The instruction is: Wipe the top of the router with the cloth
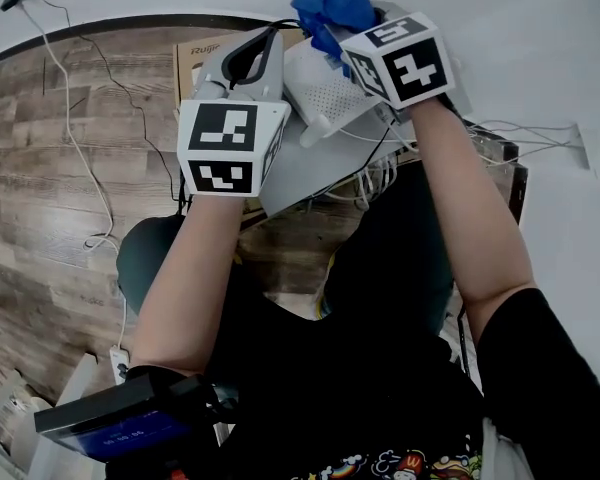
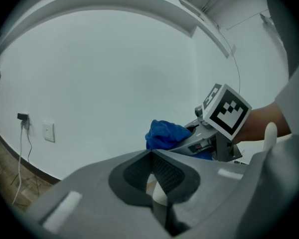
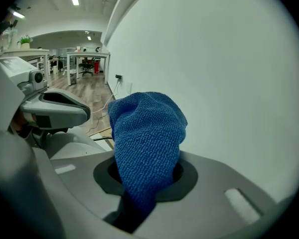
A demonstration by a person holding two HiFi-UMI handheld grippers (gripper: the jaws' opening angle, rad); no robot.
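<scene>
- The right tongs (image 3: 145, 176) are clamped on the blue cloth (image 3: 147, 128). It bunches out past the tips as a thick wad, and that wad, not the hard tips, should meet the plastic.
- The left tongs (image 2: 150, 158) are closed on a thin white piece, which I take to be an edge of the router (image 1: 325, 96). The grip looks meant to steady it.
- In the head view the router is between the two tools, over the far part of the grey surface (image 1: 298, 178). The cloth is at its far end, but I cannot tell whether cloth and casing touch.
- To wipe well, lay the wad flat on the top face. Draw it in long, overlapping strokes from the far end to the near end.
- Use light pressure, because a router held by one edge would likely twist under a hard push.
- White cables (image 1: 372, 180) hang just near and right of the router. Strokes should end on the casing so the cloth does not catch them.
- The cloth is pinched at one end only, so a hard sideways drag could pull it free.
</scene>
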